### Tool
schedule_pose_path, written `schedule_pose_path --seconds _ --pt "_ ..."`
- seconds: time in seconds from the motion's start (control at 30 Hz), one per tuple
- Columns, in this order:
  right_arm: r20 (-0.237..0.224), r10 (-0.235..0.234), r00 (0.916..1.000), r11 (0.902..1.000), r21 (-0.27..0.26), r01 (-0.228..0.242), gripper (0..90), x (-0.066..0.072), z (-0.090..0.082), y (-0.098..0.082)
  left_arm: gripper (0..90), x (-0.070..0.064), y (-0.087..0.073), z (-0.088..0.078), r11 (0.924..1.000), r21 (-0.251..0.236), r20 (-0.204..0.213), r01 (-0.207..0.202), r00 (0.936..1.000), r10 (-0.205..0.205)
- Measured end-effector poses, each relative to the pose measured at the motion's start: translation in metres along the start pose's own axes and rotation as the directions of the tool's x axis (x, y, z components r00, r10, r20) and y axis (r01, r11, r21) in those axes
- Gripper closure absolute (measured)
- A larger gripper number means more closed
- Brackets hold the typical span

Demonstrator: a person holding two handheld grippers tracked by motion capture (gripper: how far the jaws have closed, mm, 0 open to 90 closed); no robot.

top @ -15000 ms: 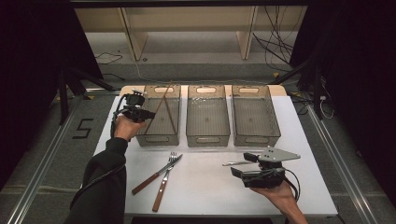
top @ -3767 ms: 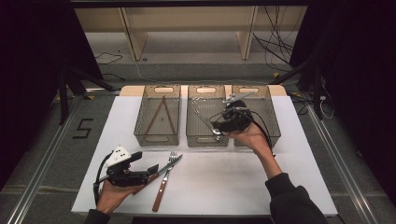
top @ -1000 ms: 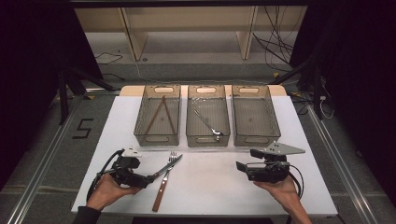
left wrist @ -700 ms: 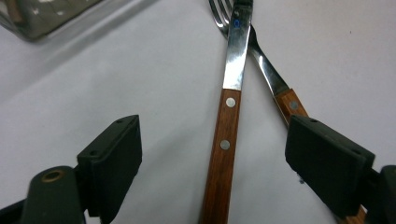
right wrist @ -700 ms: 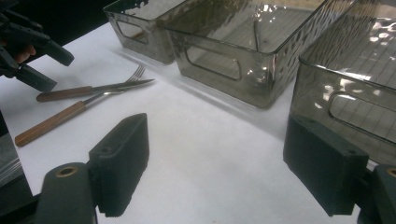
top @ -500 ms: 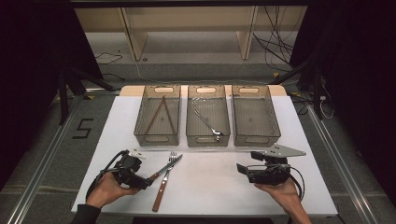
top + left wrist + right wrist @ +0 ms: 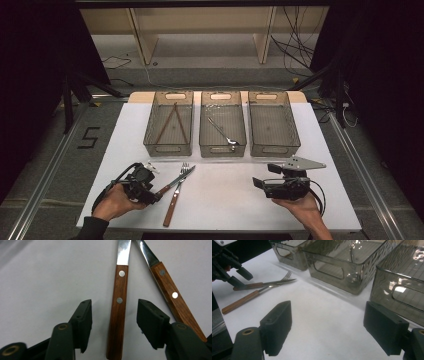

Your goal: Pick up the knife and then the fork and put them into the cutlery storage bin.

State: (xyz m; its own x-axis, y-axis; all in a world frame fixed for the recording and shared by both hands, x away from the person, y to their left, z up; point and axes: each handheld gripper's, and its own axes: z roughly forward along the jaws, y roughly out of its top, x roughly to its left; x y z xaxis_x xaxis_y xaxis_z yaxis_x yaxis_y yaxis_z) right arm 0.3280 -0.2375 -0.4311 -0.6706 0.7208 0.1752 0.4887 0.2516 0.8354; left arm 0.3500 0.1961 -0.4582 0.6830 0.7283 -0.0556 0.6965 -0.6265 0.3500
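Note:
A wooden-handled knife (image 7: 175, 181) and a fork (image 7: 173, 204) lie crossed on the white table (image 7: 225, 210), at the front left. My left gripper (image 7: 155, 193) is low over the knife's handle (image 7: 117, 312), which lies between its jaws. The jaws have just been closing, and a gap still shows on each side of the handle. The fork's handle (image 7: 172, 293) lies just outside the right jaw. My right gripper (image 7: 257, 184) hovers open at the front right, with nothing in it (image 7: 329, 325). It looks toward the left gripper (image 7: 239, 277).
Three smoky clear bins stand in a row at the back. The left bin (image 7: 167, 149) holds chopsticks (image 7: 170, 122). A spoon (image 7: 222, 132) lies in the middle bin (image 7: 222, 150), and the right bin (image 7: 275, 148) has nothing in it. Bare table lies between my hands.
The left gripper's jaws have drawn closer together around the knife handle over the last second. Seconds earlier the right gripper came back from over the middle bin. It has since kept still.

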Motion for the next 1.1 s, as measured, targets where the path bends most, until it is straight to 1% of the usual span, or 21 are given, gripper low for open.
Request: schedule_pose_path --seconds 0.03,0.1,0.17,0.23,0.37,0.43,0.5,0.6,0.77,0.9,1.0,1.03,1.1 --pt "0.0 0.0 1.0 1.0 -0.001 0.0 23.6 0.0 -0.0001 0.0 47.6 0.0002 -0.0001 0.0005 0.9999 0.014 -0.001 -0.008 1.0 0.008" --pt "0.0 0.0 1.0 1.0 -0.001 0.0 23.6 -0.0001 -0.0004 0.0 51.0 -0.0002 -0.0003 0.0027 0.9995 0.03 -0.01 -0.01 0.9999 0.011" --pt "0.0 0.0 1.0 1.0 0.0 0.0 23.7 0.0001 -0.0005 0.0 54.0 -0.0006 -0.0001 0.0043 0.9984 0.054 -0.008 -0.019 0.9998 0.019" --pt "0.0 0.0 1.0 1.0 0.002 0.0 23.8 0.0006 -0.0004 0.0 56.2 -0.001 0.0005 0.0055 0.9974 0.068 -0.01 -0.024 0.9996 0.025" --pt "-0.001 -0.005 1.0 1.0 0.004 0.005 24.1 0.0008 0.0005 0.0001 60.9 -0.0012 0.0025 0.0064 0.9965 0.081 -0.017 -0.02 0.9996 0.021" --pt "-0.001 -0.007 1.0 1.0 0.006 0.007 24.1 0.0009 0.0009 0.0 62.6 -0.0007 0.0036 0.0067 0.9959 0.086 -0.02 -0.027 0.9994 0.029" --pt "-0.001 -0.008 1.0 0.9999 0.009 0.008 24.2 0.0009 0.001 0.0 64.5 -0.0022 0.0046 0.0068 0.9952 0.091 -0.029 -0.035 0.9988 0.038" --pt "0.0 -0.007 1.0 0.9999 0.009 0.007 24.3 0.0008 0.0009 0.0 66.9 -0.0048 0.0062 0.0074 0.9934 0.103 -0.032 -0.05 0.9981 0.053" --pt "0.001 -0.009 1.0 0.9999 0.008 0.009 24.4 0.0009 0.0007 0.0001 72.9 -0.0061 0.0075 0.0078 0.9917 0.107 -0.023 -0.072 0.9969 0.075" --pt "-0.001 -0.01 0.9999 0.9999 0.007 0.01 24.5 0.0012 0.0004 0.0003 74.6 -0.0066 0.0075 0.0078 0.9911 0.105 -0.02 -0.081 0.9963 0.084" --pt "0.0 -0.01 0.9999 0.9999 0.002 0.01 24.6 0.001 0.0002 0.0004 75.2 -0.0061 0.0063 0.0077 0.9919 0.092 -0.014 -0.088 0.9959 0.09" --pt "0.0 -0.009 1.0 1.0 0.002 0.009 24.6 0.001 0.0001 0.0004 75.3 -0.0053 0.0061 0.0073 0.9915 0.089 -0.014 -0.095 0.9952 0.097" --pt "-0.001 -0.009 1.0 1.0 0.002 0.009 24.7 0.001 0.0 0.0005 75.5 -0.0049 0.0057 0.0076 0.9928 0.077 -0.011 -0.091 0.9957 0.093"
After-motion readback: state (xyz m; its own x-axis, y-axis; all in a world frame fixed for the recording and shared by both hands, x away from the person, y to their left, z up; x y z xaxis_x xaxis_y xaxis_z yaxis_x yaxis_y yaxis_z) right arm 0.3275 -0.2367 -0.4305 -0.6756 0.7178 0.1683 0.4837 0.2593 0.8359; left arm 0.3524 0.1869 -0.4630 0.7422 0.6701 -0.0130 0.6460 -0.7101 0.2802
